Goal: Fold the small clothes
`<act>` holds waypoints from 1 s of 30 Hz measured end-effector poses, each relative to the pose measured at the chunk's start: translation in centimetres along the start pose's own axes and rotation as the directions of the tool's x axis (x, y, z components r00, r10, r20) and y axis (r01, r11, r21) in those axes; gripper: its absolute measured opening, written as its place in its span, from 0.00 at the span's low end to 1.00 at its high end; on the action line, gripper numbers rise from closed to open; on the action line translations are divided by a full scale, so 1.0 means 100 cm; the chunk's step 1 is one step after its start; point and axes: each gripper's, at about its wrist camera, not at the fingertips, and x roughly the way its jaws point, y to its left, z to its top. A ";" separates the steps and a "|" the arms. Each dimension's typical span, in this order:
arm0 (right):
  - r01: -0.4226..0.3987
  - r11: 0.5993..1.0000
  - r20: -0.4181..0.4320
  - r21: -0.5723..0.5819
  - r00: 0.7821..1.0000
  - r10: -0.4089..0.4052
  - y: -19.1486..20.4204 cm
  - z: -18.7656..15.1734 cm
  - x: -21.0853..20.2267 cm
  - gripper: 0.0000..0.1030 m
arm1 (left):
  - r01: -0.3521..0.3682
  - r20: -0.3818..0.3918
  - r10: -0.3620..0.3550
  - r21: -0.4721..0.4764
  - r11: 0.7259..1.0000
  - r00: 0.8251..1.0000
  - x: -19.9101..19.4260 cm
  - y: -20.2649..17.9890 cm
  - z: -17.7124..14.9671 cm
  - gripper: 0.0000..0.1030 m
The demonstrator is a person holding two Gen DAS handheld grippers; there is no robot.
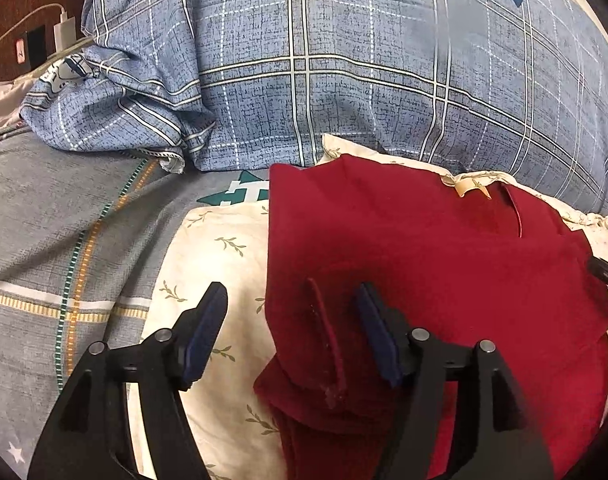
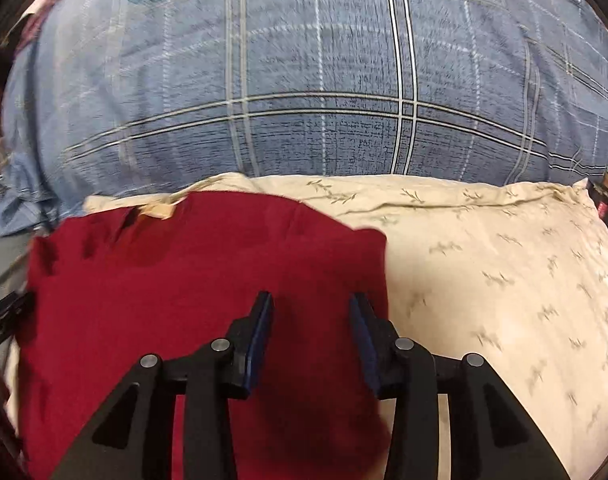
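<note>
A dark red garment (image 1: 424, 264) lies partly folded on a cream pillow with a leaf print (image 1: 219, 264). A pale label shows at its collar (image 1: 466, 188). My left gripper (image 1: 291, 300) is open, its jaws wide apart over the garment's left edge, with a raised red fold (image 1: 328, 340) between them. In the right wrist view the garment (image 2: 175, 280) covers the left part of the cream pillow (image 2: 504, 272). My right gripper (image 2: 310, 308) is open above the garment's right part, holding nothing.
A big blue plaid pillow (image 1: 344, 60) rises behind the cream pillow, also in the right wrist view (image 2: 304, 80). A grey plaid bed sheet (image 1: 43, 240) spreads to the left. A white charger and cable (image 1: 63, 28) lie at the far left.
</note>
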 end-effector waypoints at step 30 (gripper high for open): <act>-0.051 0.997 0.019 -0.056 0.998 0.052 0.041 -0.061 -0.066 0.61 | 0.010 0.040 -0.009 -0.032 0.999 0.999 -0.065 0.011 -0.047 0.76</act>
